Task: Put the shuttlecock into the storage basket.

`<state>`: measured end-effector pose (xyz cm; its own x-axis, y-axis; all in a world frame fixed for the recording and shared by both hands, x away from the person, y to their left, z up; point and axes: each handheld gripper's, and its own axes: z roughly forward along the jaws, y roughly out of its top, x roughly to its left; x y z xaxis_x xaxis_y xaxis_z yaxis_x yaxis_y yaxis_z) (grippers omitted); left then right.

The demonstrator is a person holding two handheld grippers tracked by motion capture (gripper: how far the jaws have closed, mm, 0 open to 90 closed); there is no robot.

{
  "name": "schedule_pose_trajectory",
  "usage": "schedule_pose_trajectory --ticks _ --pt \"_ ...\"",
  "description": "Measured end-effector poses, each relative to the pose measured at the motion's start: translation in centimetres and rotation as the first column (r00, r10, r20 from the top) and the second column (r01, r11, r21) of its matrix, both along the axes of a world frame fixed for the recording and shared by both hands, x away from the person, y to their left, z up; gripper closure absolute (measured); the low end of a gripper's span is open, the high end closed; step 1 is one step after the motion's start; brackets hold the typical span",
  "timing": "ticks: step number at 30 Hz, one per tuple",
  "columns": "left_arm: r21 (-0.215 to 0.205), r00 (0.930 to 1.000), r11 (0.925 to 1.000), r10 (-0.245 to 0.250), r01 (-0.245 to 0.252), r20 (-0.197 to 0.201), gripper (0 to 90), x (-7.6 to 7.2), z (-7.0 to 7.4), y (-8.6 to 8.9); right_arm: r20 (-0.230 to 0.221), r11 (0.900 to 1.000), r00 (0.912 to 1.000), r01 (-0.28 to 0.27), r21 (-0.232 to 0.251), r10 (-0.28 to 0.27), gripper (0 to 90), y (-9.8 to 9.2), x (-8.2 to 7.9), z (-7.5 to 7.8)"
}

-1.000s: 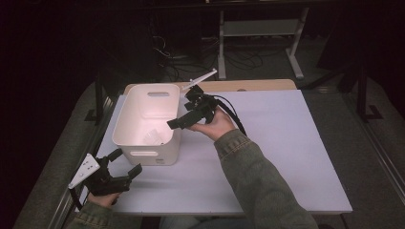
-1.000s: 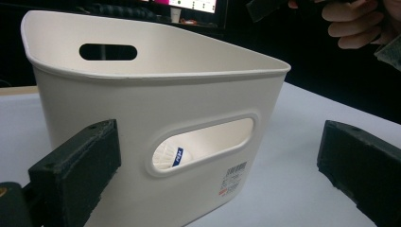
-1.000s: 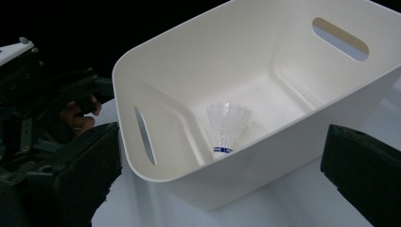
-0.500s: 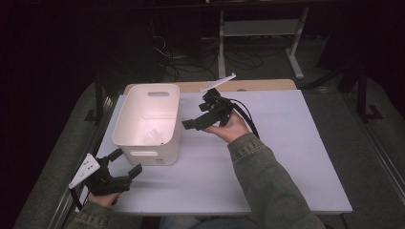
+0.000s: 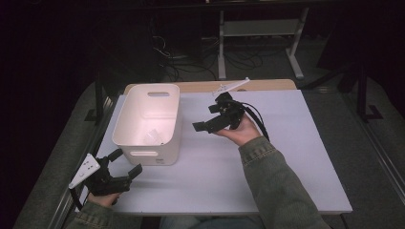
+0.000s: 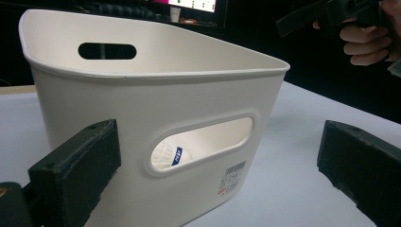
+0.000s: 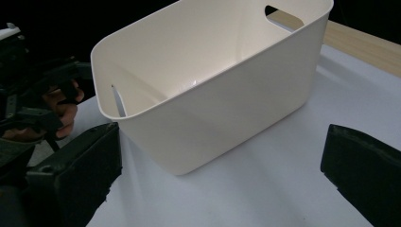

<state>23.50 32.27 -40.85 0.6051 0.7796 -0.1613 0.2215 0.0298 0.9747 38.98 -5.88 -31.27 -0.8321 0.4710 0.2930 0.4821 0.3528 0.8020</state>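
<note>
The white plastic bin with cut-out handles (image 5: pixel 149 119) stands upright on the white table (image 5: pixel 286 157), toward its left half. A white shuttlecock with a blue band (image 6: pixel 169 154) lies inside, seen through the near handle slot. The left gripper (image 5: pixel 125 167) sits just in front of the bin's near wall, jaws spread wide, holding nothing. The right gripper (image 5: pixel 204 125) hovers right of the bin, clear of it, jaws wide and empty.

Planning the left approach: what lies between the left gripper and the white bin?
Only bare white table between the left gripper and the white bin, seen in high view.
</note>
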Motion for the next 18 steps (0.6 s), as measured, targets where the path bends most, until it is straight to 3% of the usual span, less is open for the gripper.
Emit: schedule_pose_trajectory --ticks 17,18 --pt "0.004 1.0000 1.0000 -0.002 0.002 0.000 0.0 0.0 0.0 0.0 0.014 0.997 0.9988 0.045 0.060 -0.046 0.0 -3.5 -0.5 -1.5" --pt "0.021 1.0000 0.9998 -0.002 0.002 0.001 0.0 0.1 0.0 0.1 0.012 0.996 0.9985 0.053 0.068 -0.054 0.0 -3.9 -0.6 -1.6"
